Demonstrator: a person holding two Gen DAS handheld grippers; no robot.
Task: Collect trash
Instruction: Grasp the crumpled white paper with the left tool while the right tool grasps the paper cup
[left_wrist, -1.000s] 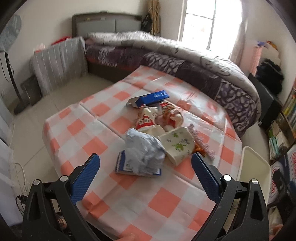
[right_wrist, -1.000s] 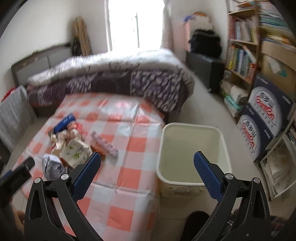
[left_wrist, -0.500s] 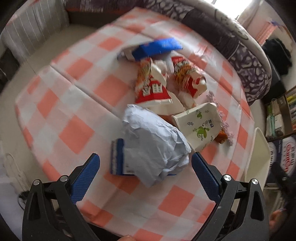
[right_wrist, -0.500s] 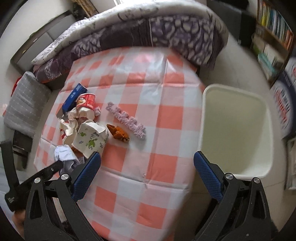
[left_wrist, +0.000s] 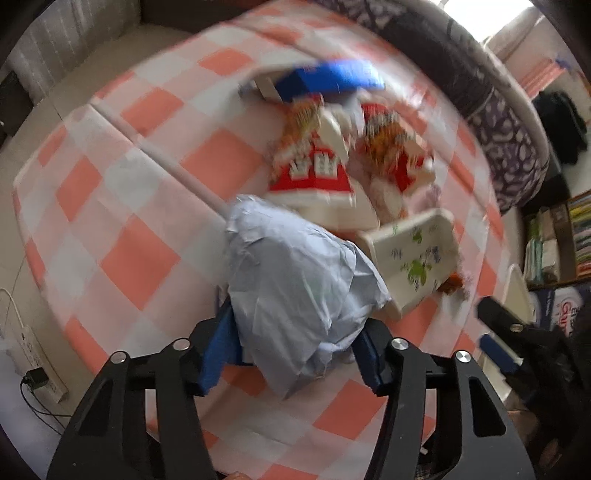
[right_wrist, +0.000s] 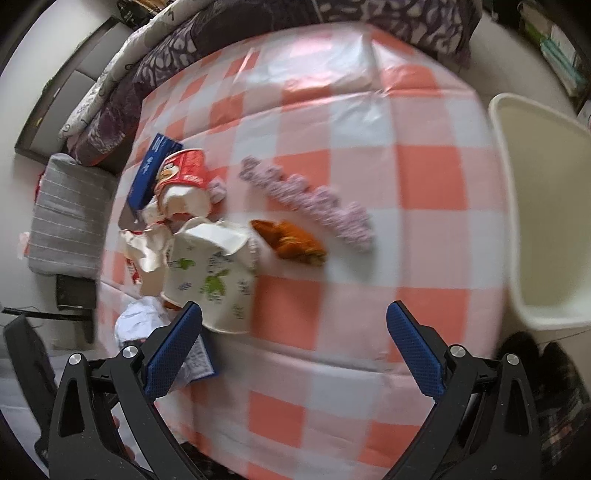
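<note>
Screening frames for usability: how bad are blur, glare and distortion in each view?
Left wrist: motion blur smears the red snack bags and blue box; the crumpled pale paper between the jaws stays fairly sharp; window glare top right. Right wrist: milder blur, bin soft-edged; fisheye bows the checked tablecloth.

One crumpled pale-blue paper (left_wrist: 295, 280); two red snack bags (left_wrist: 310, 166); one blue box (left_wrist: 328, 79); one leaf-printed carton (right_wrist: 210, 273); one purple wrapper (right_wrist: 306, 203); one orange wrapper (right_wrist: 290, 242); one cream bin (right_wrist: 546, 221).
</note>
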